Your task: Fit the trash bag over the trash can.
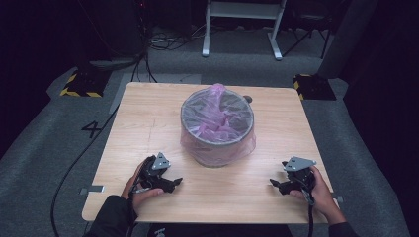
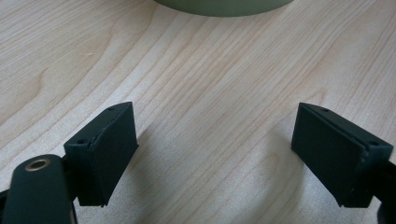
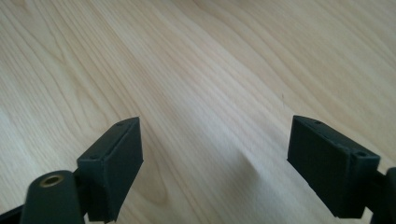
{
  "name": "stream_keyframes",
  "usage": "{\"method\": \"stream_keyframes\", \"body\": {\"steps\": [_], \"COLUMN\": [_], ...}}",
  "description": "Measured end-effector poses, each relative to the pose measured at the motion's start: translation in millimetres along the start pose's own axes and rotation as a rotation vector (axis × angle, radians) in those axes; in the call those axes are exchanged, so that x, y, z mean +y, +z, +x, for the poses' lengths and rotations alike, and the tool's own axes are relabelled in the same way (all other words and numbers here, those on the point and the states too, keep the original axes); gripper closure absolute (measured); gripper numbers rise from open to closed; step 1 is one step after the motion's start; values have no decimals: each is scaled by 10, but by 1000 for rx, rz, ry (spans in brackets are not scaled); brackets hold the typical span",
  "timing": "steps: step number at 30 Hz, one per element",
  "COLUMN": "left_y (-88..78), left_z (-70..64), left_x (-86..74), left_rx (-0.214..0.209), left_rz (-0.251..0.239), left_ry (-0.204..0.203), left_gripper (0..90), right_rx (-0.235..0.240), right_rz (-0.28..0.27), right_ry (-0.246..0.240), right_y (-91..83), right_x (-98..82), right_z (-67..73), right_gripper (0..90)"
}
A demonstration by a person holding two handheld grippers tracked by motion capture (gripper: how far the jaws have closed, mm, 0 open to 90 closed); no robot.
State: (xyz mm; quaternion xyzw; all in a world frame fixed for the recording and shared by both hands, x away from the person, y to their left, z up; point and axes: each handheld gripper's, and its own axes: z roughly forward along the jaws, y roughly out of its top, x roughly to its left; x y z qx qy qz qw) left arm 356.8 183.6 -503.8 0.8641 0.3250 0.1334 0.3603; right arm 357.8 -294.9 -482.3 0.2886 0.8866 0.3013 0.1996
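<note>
A round grey bin [image 1: 217,129] lined with a pink plastic bag [image 1: 216,121] stands in the middle of the wooden table [image 1: 143,123]; the bag's rim is folded over the outside and bunched up at the far edge. My left gripper [image 1: 174,182] rests low at the front left, held in a hand, jaws apart with bare wood between them [image 2: 215,144]. The bin's base [image 2: 224,5] peeks in at the top of the left gripper view. My right gripper [image 1: 275,184] sits at the front right, open over bare wood [image 3: 215,163].
The table's front edge [image 1: 207,219] lies just behind both hands. A small dark round thing [image 1: 248,98] sits behind the bin. Beyond the table are grey carpet, cables, yellow-black striped bases [image 1: 79,85] and a white frame [image 1: 242,24].
</note>
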Motion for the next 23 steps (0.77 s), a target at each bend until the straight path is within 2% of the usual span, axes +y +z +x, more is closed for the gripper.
{"method": "stream_keyframes", "body": {"steps": [2, 5, 7, 11, 14, 23], "left_y": [0, 0, 0, 0, 0, 2], "left_z": [-1, -1, -2, -4, -3, -3], "left_x": [0, -1, -1, -2, -2, 0], "left_rx": [1, -2, -3, -3, -3, -6], "left_rz": [0, -1, -1, -1, -1, -1], "left_ry": [0, 4, 3, 3, 4, 3], "left_gripper": [137, 138, 138, 138, 138, 136], "right_rx": [-4, 12, 2, 29, 7, 8], "right_rz": [-3, -31, -49, -93, -95, -94], "right_ry": [20, 90, 128, 223, 237, 240], "right_y": [-6, -29, -64, -97, -122, -124], "right_x": [-87, -221, -309, -466, -504, -510], "right_z": [-15, -49, -87, -141, -133, -138], "right_gripper": [180, 171, 165, 157, 153, 141]}}
